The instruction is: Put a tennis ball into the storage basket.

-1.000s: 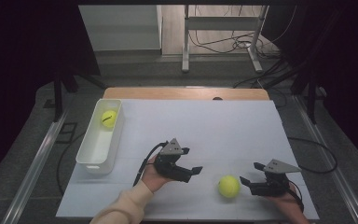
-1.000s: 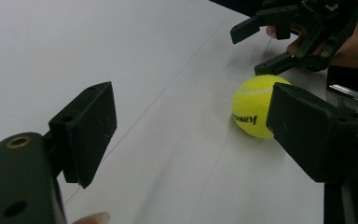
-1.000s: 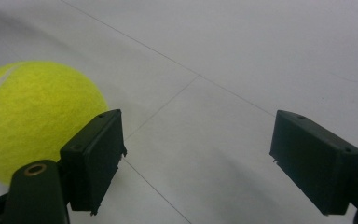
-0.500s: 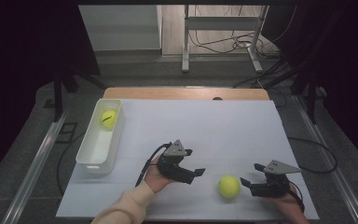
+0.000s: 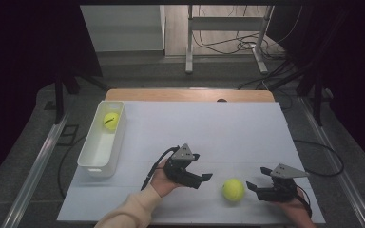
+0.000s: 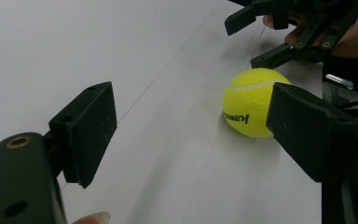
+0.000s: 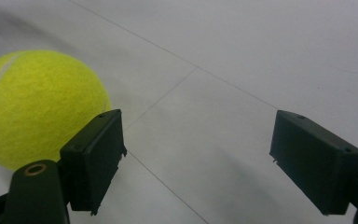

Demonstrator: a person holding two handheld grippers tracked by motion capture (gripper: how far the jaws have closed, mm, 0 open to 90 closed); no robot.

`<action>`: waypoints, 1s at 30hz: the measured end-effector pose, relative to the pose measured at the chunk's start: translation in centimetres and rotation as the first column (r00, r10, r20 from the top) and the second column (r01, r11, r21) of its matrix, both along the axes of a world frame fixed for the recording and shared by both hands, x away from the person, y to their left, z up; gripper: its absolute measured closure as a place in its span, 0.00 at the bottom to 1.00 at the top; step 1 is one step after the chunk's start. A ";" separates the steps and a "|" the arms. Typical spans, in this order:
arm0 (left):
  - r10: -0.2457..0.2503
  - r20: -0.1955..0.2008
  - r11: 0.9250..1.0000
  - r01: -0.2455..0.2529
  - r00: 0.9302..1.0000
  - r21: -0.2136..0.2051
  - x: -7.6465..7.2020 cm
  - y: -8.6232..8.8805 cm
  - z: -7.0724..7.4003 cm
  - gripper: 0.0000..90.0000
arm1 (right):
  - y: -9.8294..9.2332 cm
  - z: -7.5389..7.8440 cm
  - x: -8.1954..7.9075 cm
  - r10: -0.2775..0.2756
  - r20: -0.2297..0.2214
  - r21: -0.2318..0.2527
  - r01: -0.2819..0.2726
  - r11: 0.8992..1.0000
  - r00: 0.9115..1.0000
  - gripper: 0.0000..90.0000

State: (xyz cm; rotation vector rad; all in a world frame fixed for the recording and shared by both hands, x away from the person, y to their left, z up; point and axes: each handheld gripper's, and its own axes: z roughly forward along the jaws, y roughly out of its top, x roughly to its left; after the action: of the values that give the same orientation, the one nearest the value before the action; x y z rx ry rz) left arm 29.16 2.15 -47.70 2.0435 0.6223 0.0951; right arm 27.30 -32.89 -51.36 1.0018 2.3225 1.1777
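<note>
- The tennis ball [image 5: 233, 190] lies on the white counter [image 5: 209, 133] near its front edge, toward the front right corner, between the two tools and touching neither.
- Since a second ago the left tool [image 5: 197, 179] has slid a little along the front edge toward the ball; the ball and the right tool [image 5: 255, 186] lie where they lay.
- The left tool's jaws are spread with nothing between them. In the left gripper view [image 6: 191, 135] the ball [image 6: 251, 102] sits ahead of them, partly behind one jaw, so the tool is probably lining up for a grasp and not yet around the ball.
- The right tool's jaws also stand apart and empty; in the right gripper view [image 7: 198, 161] the ball [image 7: 39, 102] sits off beside one jaw, outside the gap.
- The ball is bright yellow-green and fuzzy, with a pale curved seam and dark lettering on its side. It looks whole and round.
- A second tennis ball [image 5: 110, 120] already lies in the white bin [image 5: 95, 161] near the counter's left edge, so the likely aim is to carry this one over there too.
</note>
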 end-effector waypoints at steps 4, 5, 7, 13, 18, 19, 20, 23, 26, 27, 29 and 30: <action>-0.013 -0.001 1.000 0.013 1.000 0.010 0.0 -0.4 -0.1 0.19 | 0.0 0.0 0.0 0.000 0.000 -0.001 0.000 1.000 1.000 0.20; -0.013 -0.001 1.000 0.013 1.000 0.010 0.0 -0.4 -0.1 0.19 | 0.0 0.0 0.0 0.000 0.000 -0.001 0.000 1.000 1.000 0.20; -0.014 -0.004 1.000 0.014 1.000 0.014 0.0 -0.5 -0.2 0.19 | 0.0 0.0 0.0 0.000 0.001 -0.001 0.000 1.000 1.000 0.20; -0.014 -0.008 1.000 0.014 1.000 0.017 0.0 -0.6 -0.4 0.19 | 0.1 -0.1 0.0 0.007 -0.002 -0.009 -0.007 1.000 1.000 0.20; -0.019 -0.012 0.999 0.020 1.000 0.028 0.1 -0.7 -0.6 0.19 | 0.1 -0.1 -0.1 0.007 -0.002 -0.009 -0.007 1.000 1.000 0.20; -0.020 -0.013 0.999 0.020 1.000 0.031 0.1 -0.7 -0.6 0.19 | 0.1 -0.1 -0.1 0.007 -0.002 -0.009 -0.007 1.000 1.000 0.20; -0.019 -0.014 0.999 0.019 1.000 0.033 0.1 -0.8 -0.7 0.19 | 0.0 -0.1 0.0 0.007 -0.002 -0.010 -0.007 1.000 1.000 0.20; -0.019 -0.021 0.999 0.020 1.000 0.031 0.1 -0.9 -0.8 0.19 | 0.1 -0.1 0.0 0.010 0.000 -0.009 -0.010 1.000 1.000 0.20; -0.023 -0.020 0.999 0.024 1.000 0.036 0.1 -1.0 -0.8 0.19 | 0.1 -0.1 -0.1 0.010 0.000 -0.012 -0.010 1.000 1.000 0.20; -0.023 -0.021 0.999 0.024 0.999 0.036 0.1 -1.1 -0.9 0.19 | 0.1 -0.1 0.0 0.010 0.001 -0.010 -0.010 1.000 1.000 0.20; -0.025 -0.023 0.999 0.026 0.999 0.039 0.1 -1.1 -0.9 0.19 | 0.1 -0.1 0.0 0.012 -0.001 -0.011 -0.012 1.000 1.000 0.20; -0.026 -0.023 0.999 0.027 0.999 0.040 0.1 -1.2 -0.9 0.19 | 0.1 -0.1 0.0 0.012 -0.001 -0.015 -0.012 1.000 1.000 0.20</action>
State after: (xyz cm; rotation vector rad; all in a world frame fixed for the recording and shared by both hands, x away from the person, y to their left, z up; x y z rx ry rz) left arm 29.22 0.98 -48.61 2.0939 0.6117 0.0699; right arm 27.26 -32.79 -51.49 0.9852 2.3379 1.1624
